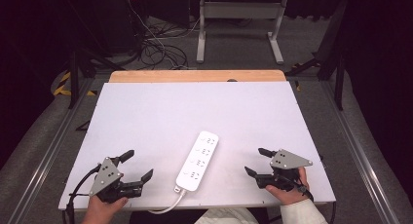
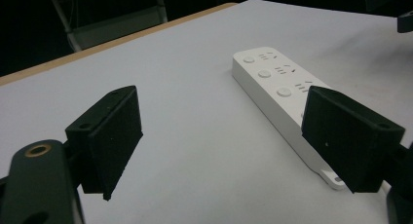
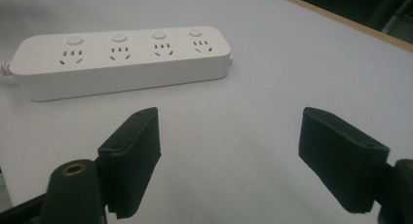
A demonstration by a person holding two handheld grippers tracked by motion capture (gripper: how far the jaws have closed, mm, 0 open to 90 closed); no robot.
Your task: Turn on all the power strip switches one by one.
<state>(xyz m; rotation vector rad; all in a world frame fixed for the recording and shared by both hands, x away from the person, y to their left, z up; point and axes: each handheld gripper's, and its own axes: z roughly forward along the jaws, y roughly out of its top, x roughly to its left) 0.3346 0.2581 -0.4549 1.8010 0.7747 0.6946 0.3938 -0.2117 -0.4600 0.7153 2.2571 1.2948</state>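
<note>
Your left tongs (image 1: 140, 165) sit near the front left of the white worktop (image 1: 160, 112), jaws spread wide with nothing between them. Your right tongs (image 1: 256, 160) sit near the front right, jaws likewise apart and empty. Between the two lies a white power strip (image 1: 197, 160), flat on the worktop and angled away from you toward the right, clear of both tongs. Its white cable (image 1: 170, 203) runs off the front edge.
</note>
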